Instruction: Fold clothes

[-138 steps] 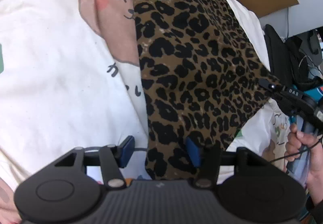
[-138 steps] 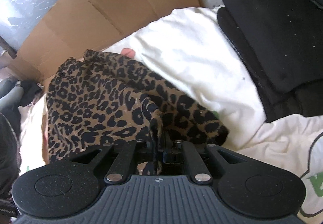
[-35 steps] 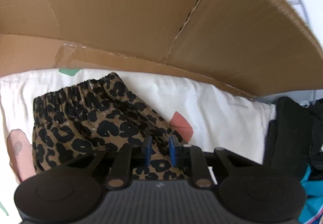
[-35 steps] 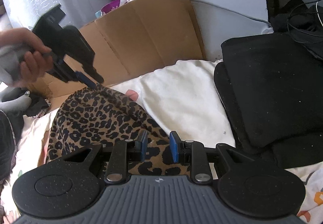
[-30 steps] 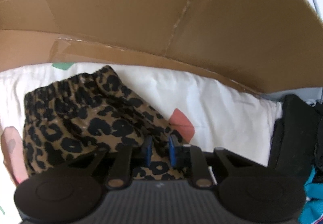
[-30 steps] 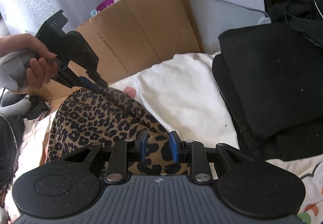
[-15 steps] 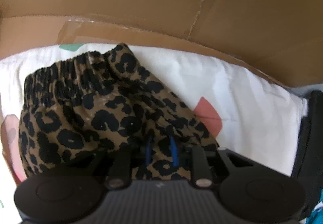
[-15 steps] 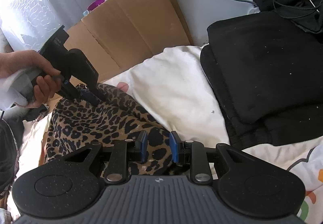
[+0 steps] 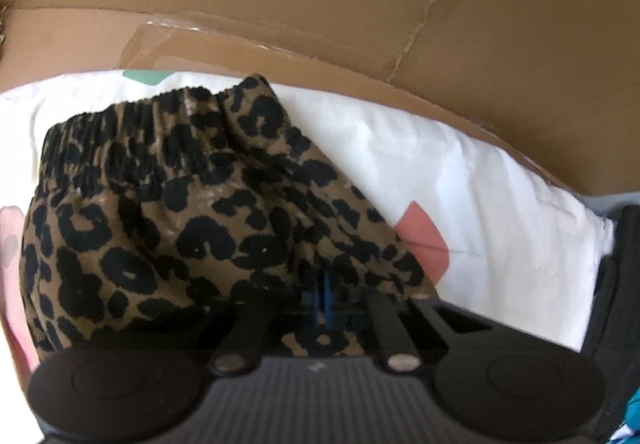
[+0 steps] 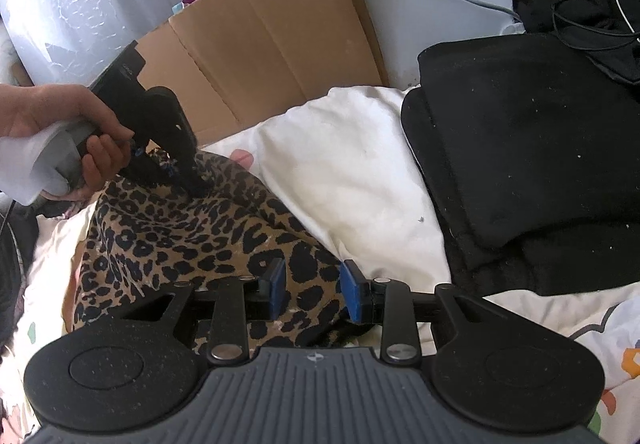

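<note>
between open right jaws, leopard garment (image 10: 192, 240)

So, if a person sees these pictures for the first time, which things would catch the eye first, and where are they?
First comes the leopard-print garment, lying on the white printed bedding in the middle of both views. The left gripper presses into its far edge, while the right gripper stands open over its near edge. Next come the brown cardboard standing behind the bed and the black folded clothes piled on the right.
</note>
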`<act>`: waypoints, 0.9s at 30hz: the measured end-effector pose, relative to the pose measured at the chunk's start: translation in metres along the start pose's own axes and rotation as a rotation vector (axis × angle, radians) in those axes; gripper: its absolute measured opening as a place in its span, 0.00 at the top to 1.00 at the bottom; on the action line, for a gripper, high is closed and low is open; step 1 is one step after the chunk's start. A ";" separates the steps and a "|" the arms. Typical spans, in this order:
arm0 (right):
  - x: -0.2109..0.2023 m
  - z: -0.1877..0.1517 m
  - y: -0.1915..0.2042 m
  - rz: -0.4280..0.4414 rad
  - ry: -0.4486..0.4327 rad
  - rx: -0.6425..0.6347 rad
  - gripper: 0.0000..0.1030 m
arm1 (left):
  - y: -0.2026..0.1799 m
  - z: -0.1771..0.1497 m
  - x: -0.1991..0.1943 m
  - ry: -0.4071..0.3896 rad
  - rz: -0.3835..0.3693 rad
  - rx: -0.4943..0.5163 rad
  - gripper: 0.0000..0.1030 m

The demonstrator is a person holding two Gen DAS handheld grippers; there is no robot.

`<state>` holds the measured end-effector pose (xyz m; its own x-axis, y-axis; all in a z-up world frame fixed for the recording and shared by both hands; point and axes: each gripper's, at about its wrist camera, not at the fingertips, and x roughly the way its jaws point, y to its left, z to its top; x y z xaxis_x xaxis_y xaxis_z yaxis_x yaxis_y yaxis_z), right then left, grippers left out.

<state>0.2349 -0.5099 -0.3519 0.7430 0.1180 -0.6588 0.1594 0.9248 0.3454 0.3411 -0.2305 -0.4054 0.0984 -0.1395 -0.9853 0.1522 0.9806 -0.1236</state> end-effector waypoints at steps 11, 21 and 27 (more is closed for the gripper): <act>0.004 -0.005 -0.003 -0.024 0.014 0.010 0.66 | 0.004 0.005 -0.050 -0.057 -0.097 0.040 1.00; 0.003 -0.001 -0.009 -0.068 0.053 -0.012 0.66 | -0.024 0.014 -0.047 -0.098 -0.139 0.071 1.00; 0.001 0.000 -0.018 -0.072 0.059 0.018 0.65 | -0.025 0.011 -0.043 -0.095 -0.141 0.083 1.00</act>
<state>0.2327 -0.5264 -0.3582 0.6898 0.0730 -0.7203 0.2229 0.9252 0.3072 0.3441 -0.2501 -0.3584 0.1627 -0.2908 -0.9428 0.2515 0.9362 -0.2454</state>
